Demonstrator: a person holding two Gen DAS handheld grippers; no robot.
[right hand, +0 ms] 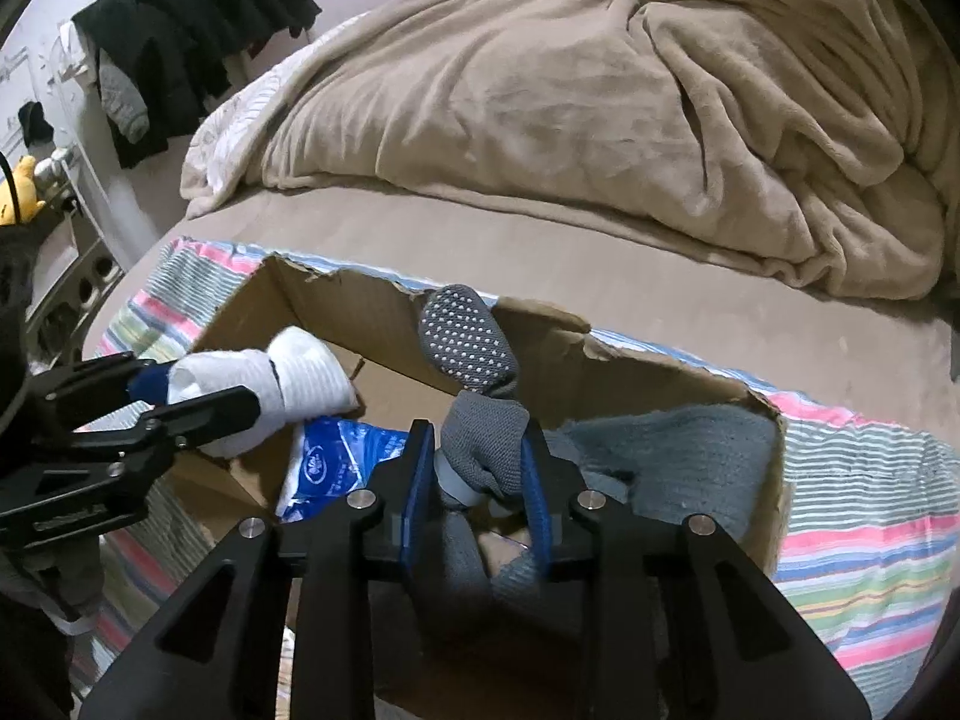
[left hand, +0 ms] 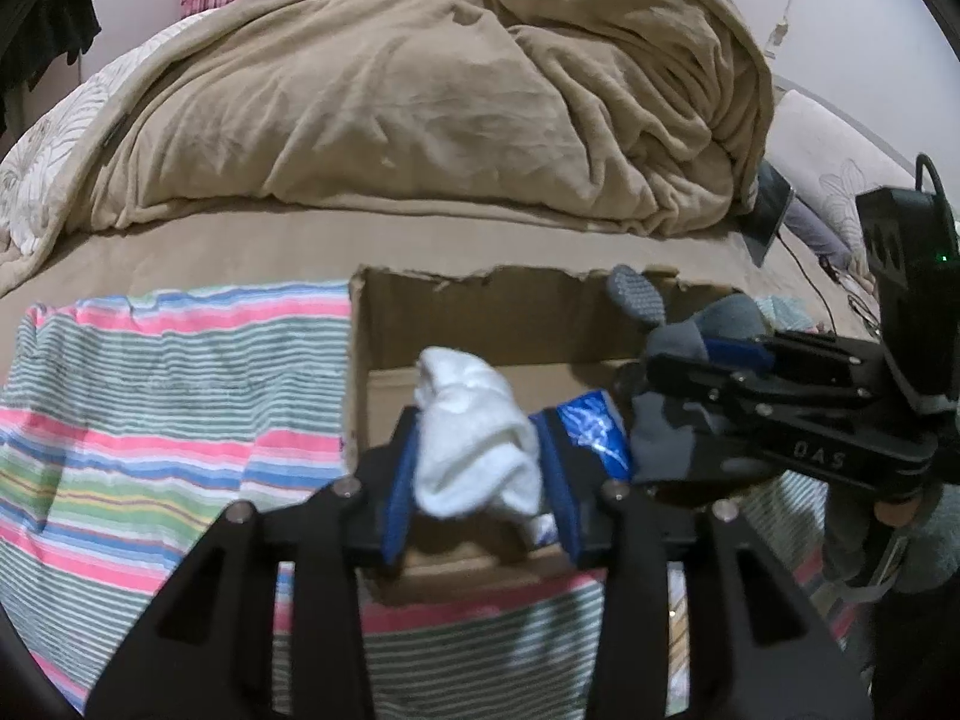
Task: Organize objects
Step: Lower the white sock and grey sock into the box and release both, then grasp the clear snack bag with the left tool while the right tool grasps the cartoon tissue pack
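Note:
An open cardboard box point(left hand: 510, 312) point(right hand: 630, 378) lies on a striped cloth on the bed. My left gripper point(left hand: 477, 468) is shut on a rolled white sock point(left hand: 474, 450) and holds it over the box; it also shows in the right wrist view point(right hand: 198, 402), with the sock point(right hand: 300, 384). My right gripper point(right hand: 480, 468) is shut on a grey sock with white grip dots point(right hand: 474, 360), held over the box; it shows in the left wrist view point(left hand: 690, 360), with the grey sock point(left hand: 642, 300). A blue and white plastic packet point(right hand: 336, 456) point(left hand: 591, 426) and a grey-blue cloth point(right hand: 678, 450) lie inside the box.
The striped cloth point(left hand: 168, 396) point(right hand: 864, 510) covers the near part of the bed. A bunched beige blanket point(left hand: 432, 90) point(right hand: 600, 90) fills the far side. A tablet with a cable point(left hand: 771, 210) leans at the right. Dark clothes point(right hand: 198, 12) hang at the far left.

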